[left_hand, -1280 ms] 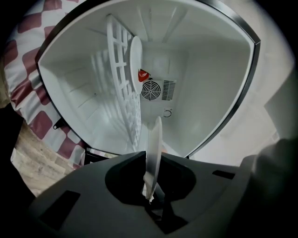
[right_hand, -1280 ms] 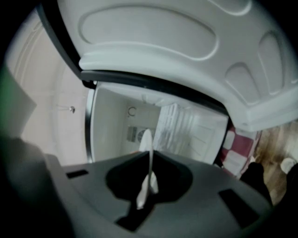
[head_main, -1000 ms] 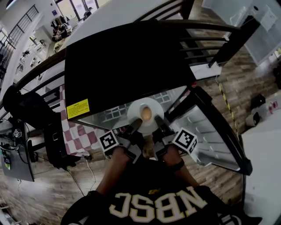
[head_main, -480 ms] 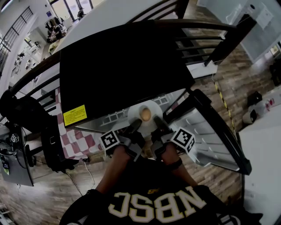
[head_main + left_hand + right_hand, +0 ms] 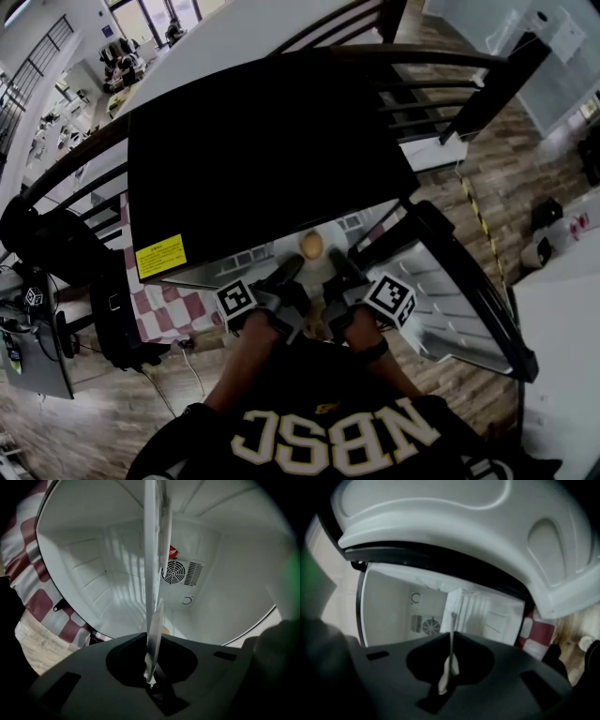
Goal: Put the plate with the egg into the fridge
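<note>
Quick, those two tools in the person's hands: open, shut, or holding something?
Left tool: closed on the rim of the plate.
Right tool: closed on the rim of the same plate, other side.

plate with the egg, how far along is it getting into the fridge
Done: fridge door stands open, and the left gripper and right gripper are both shut on the plate. In hand: plate and egg sit at the fridge mouth. Left: set it down inside, let go.
</note>
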A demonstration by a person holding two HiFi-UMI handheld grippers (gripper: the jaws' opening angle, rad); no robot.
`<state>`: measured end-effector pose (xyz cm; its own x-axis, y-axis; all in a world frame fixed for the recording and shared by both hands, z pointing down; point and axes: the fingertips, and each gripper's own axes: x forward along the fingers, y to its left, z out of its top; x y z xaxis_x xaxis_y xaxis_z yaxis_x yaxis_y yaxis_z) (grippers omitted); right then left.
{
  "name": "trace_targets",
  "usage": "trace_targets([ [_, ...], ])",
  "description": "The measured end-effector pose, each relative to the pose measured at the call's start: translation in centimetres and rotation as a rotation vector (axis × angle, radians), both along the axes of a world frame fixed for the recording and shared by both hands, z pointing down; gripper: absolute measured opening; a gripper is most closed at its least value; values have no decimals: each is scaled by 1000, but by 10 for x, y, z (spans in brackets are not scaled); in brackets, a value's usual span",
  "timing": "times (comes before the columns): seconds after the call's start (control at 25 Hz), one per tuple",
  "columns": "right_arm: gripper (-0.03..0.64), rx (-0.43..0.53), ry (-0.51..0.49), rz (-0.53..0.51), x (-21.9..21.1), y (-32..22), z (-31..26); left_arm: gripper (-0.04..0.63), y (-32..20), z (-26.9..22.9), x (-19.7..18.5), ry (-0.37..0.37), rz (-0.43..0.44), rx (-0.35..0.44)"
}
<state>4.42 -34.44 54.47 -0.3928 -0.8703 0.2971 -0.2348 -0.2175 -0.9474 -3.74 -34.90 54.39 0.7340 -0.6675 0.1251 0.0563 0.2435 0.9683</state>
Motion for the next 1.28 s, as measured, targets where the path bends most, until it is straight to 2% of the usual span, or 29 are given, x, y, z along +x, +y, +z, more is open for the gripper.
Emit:
trace_targets([
  [0.2, 35, 22, 26, 5, -1, -9, 0, 44, -7, 1, 0, 10, -2, 1],
  [1.04, 37, 22, 20, 21, -3, -32, 2, 44, -17, 1, 1, 45, 6, -20],
  [1.28, 35, 23, 17, 31, -2, -32, 2, 46, -17, 1, 1, 35, 15, -9],
])
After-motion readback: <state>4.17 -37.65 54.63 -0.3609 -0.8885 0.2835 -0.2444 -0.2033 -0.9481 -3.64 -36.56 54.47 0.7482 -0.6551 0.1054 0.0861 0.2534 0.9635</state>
